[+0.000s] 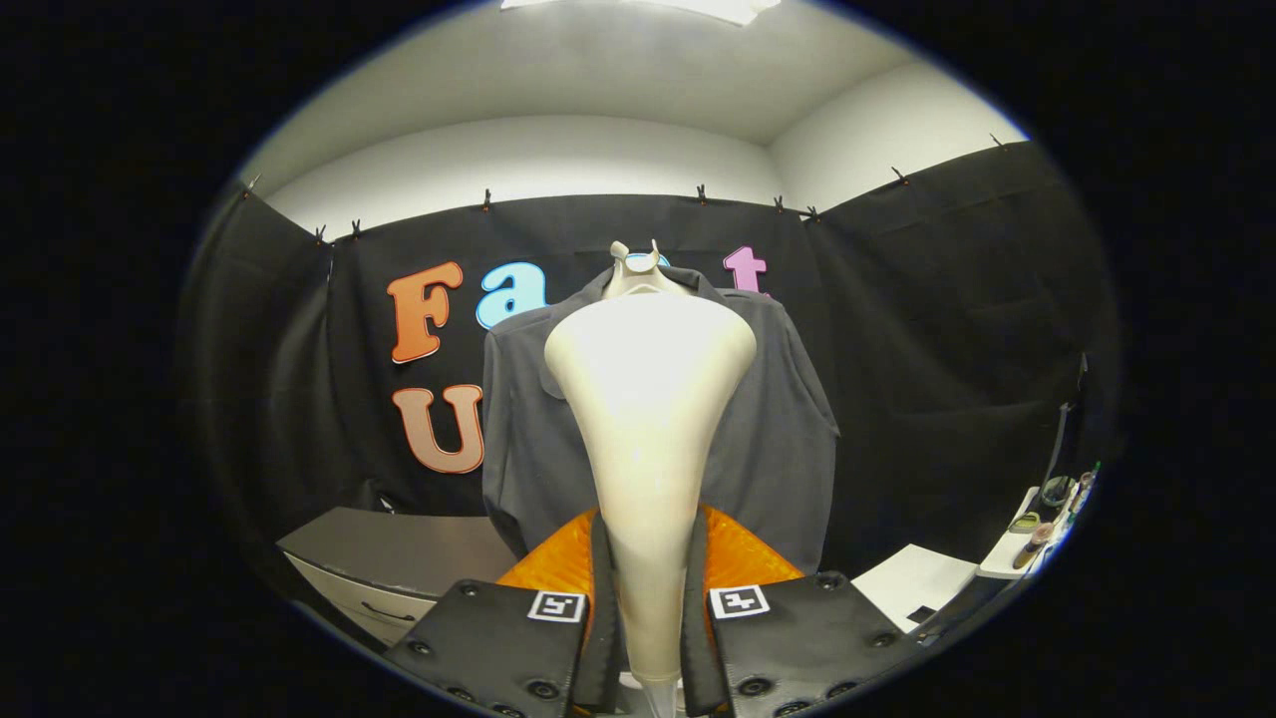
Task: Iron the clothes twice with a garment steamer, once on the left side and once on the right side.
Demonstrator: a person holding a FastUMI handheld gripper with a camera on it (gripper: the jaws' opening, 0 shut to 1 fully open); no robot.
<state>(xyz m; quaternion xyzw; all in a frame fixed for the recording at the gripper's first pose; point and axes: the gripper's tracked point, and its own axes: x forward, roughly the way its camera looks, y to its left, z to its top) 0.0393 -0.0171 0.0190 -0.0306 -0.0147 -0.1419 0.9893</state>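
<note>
The tongs (648, 608) are clenched on the handle of the cream garment steamer (648, 399), both fingers (598, 598) pressing its narrow neck between them. The steamer's broad head rises ahead of the fingers, in front of the dark grey shirt (778, 429), which hangs on the far side against the black cloth wall. A grey worktop (399, 548) sits low to the left.

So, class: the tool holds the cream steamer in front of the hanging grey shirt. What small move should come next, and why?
Probably ease the cream, cone-shaped plastic garment steamer forward and toward one side of the dark grey collared shirt. The tool is shut on the steamer's handle, and the steamer points at the shirt's middle, apparently still short of the fabric, so neither side is being steamed yet.
</note>
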